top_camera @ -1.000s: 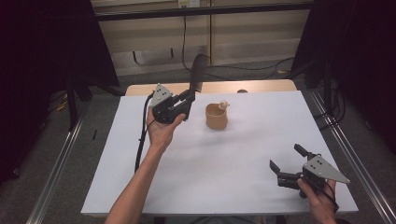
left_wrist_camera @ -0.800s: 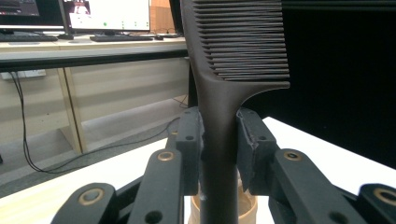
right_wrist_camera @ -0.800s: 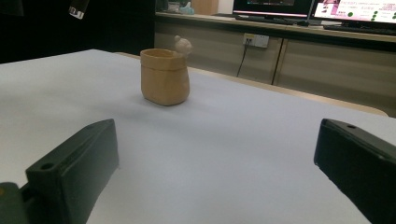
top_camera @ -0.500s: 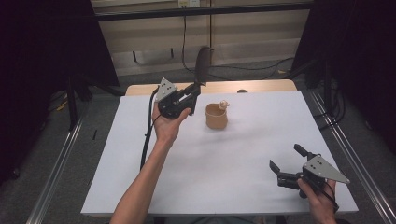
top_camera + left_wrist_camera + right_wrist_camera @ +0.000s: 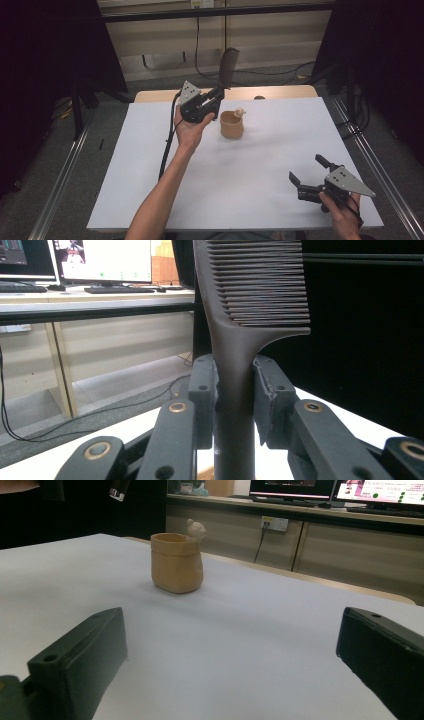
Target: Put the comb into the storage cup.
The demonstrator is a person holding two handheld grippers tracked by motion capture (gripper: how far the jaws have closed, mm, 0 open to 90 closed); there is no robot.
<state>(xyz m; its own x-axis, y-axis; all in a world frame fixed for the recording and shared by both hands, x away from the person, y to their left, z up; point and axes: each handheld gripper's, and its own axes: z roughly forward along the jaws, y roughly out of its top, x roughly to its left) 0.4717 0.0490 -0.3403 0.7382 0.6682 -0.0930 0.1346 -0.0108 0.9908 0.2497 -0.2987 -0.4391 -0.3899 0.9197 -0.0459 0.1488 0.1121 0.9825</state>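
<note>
A: Left gripper (image 5: 218,93)?
B: Clamped on the dark comb (image 5: 252,315) by its handle, teeth up, just left of the tan cup (image 5: 232,124).
A: Right gripper (image 5: 308,171)?
B: Jaws wide apart, low at the table's (image 5: 280,145) near right.

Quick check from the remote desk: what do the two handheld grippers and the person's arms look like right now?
Both grippers are black with a grey three-cornered plate on top: the left gripper trails a black cable, the right gripper has wide block-shaped jaw pads. In the left gripper view, brass-coloured rivets dot the jaw links. The left forearm is bare, no sleeve showing.
</note>
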